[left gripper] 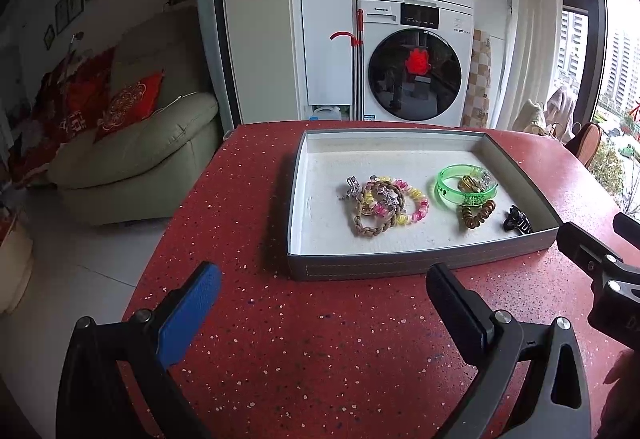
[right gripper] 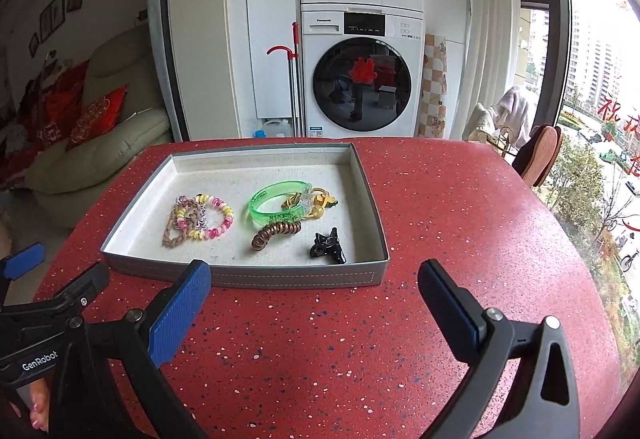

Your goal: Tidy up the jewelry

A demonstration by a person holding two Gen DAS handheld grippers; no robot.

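1. Since every piece already lies gathered inside the shallow grey rectangular tray [left gripper: 420, 266] on the red speckled tabletop [left gripper: 280, 319], the left gripper [left gripper: 324, 303] hangs short of it, jaws wide apart and empty; the tray sits just beyond them.
2. Seen from the right gripper [right gripper: 314, 297], jaws likewise apart, the translucent green plastic bangle [right gripper: 276, 205] and black hair claw [right gripper: 328, 247] lie ahead, inside the tray's near wall.
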